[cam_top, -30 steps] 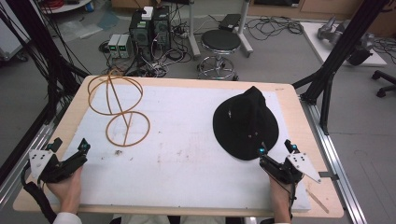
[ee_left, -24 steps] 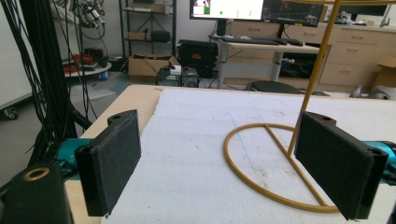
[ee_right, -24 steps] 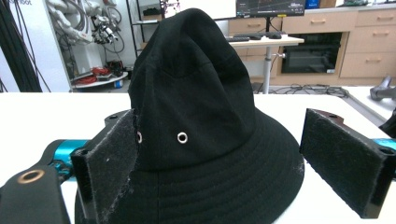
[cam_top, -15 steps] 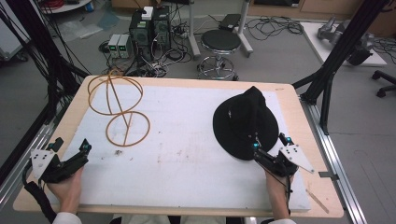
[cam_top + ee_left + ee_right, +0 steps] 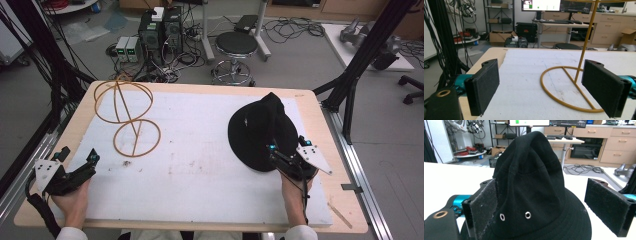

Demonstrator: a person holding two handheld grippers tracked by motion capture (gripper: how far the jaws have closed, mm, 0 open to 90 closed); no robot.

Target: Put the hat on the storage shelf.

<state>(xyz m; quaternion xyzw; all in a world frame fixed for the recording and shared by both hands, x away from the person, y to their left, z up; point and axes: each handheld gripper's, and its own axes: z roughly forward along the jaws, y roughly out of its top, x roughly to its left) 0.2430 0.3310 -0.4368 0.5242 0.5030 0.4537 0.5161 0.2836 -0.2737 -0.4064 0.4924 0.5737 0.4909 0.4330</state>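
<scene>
Moved in toward the hat since a second ago — right gripper (image 5: 281,159) now over the near brim; left unchanged. White pad on table (image 5: 210,145) bare in the middle. Black hat (image 5: 260,131) on the right half, crown slumped and leaning. Gold wire stand (image 5: 129,116) at far left, ring base flat on the pad. Left gripper (image 5: 75,167) parked near the left edge, jaws spread, nothing between them. Right jaws also spread wide, crown between them, left pad (image 5: 484,207) touching the fabric, not yet clenched. Risk — soft crown could collapse or slide out if pinched low, dragging the brim across the pad.
</scene>
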